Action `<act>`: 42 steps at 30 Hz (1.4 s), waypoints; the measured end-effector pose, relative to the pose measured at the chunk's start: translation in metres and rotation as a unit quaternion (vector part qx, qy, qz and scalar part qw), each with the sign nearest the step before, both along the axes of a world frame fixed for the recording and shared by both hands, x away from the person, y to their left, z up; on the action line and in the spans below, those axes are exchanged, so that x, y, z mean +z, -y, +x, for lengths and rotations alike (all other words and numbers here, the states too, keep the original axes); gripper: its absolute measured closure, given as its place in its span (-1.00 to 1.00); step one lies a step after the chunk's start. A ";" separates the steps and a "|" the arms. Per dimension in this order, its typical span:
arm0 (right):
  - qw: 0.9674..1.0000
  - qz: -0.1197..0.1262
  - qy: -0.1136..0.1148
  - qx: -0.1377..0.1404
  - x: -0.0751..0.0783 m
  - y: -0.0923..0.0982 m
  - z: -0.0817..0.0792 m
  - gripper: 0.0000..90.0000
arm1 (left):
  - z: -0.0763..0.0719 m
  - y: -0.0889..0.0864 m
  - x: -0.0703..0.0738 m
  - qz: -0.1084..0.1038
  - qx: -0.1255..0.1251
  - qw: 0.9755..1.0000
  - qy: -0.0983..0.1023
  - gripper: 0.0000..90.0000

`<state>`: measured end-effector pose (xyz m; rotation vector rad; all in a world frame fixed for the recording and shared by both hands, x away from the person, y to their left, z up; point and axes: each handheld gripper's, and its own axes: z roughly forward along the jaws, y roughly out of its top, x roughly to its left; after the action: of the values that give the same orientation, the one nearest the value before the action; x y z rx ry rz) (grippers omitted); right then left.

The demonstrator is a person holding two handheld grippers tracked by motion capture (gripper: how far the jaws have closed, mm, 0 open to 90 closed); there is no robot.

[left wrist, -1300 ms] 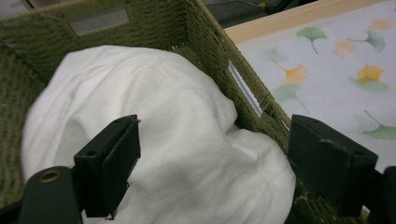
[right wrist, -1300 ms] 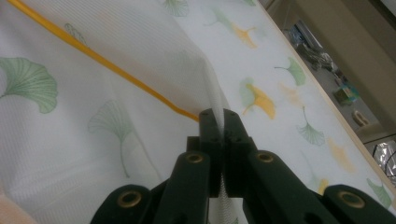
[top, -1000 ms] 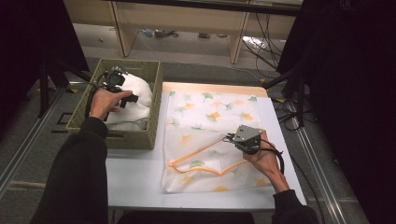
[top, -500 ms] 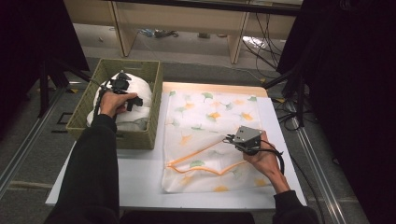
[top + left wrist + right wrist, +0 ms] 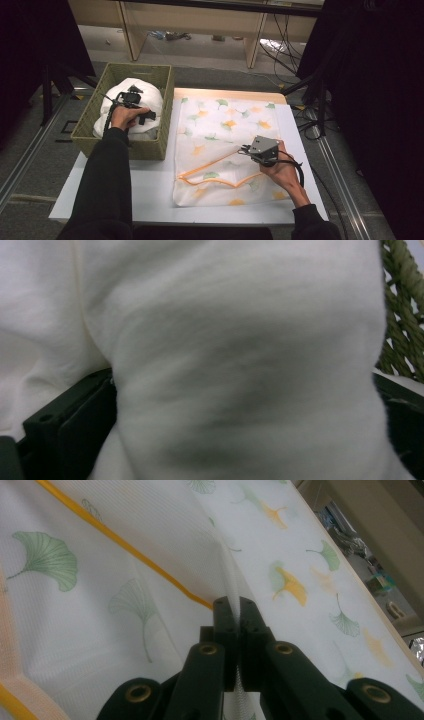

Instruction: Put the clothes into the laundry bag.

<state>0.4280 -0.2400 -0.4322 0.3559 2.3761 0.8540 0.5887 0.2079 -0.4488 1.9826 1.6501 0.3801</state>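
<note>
Nearest you, your right gripper [image 5: 244,148] is clamped tight on the upper layer of the leaf-print mesh bag [image 5: 227,125], lifting it by the orange-trimmed opening [image 5: 125,545] while the bag lies flat on the white table [image 5: 150,195]. Farther off, your left gripper [image 5: 131,95] sits in the green basket [image 5: 87,125], jaws spread wide around the white garment [image 5: 240,355], having just been opening.

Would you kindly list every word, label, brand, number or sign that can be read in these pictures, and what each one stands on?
None: no readable text anywhere.
White mesh bag with ginkgo-leaf print and orange trim: leaf pattern, no lettering.
Olive woven basket and white fluffy cloth in it: no label seen.
Black left gripper and right gripper: no markings legible.
Items under the far shelf: too small and blurred.
</note>
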 end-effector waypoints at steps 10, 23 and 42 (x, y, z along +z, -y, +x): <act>1.000 0.000 -0.005 -0.003 0.001 0.001 -0.003 0.99 | -0.001 0.001 0.007 0.028 0.011 0.999 -0.017 -0.02; 1.000 -0.002 -0.008 0.000 -0.001 0.002 -0.002 1.00 | -0.009 -0.012 0.026 0.008 -0.010 1.000 0.016 0.22; 1.000 -0.002 -0.012 -0.001 -0.001 0.001 -0.002 1.00 | -0.029 -0.017 0.129 -0.048 -0.087 0.988 0.117 0.23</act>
<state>0.4259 -0.2413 -0.4331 0.3688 2.3985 0.8494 0.5599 0.2249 -0.3201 1.9108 1.3164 0.4409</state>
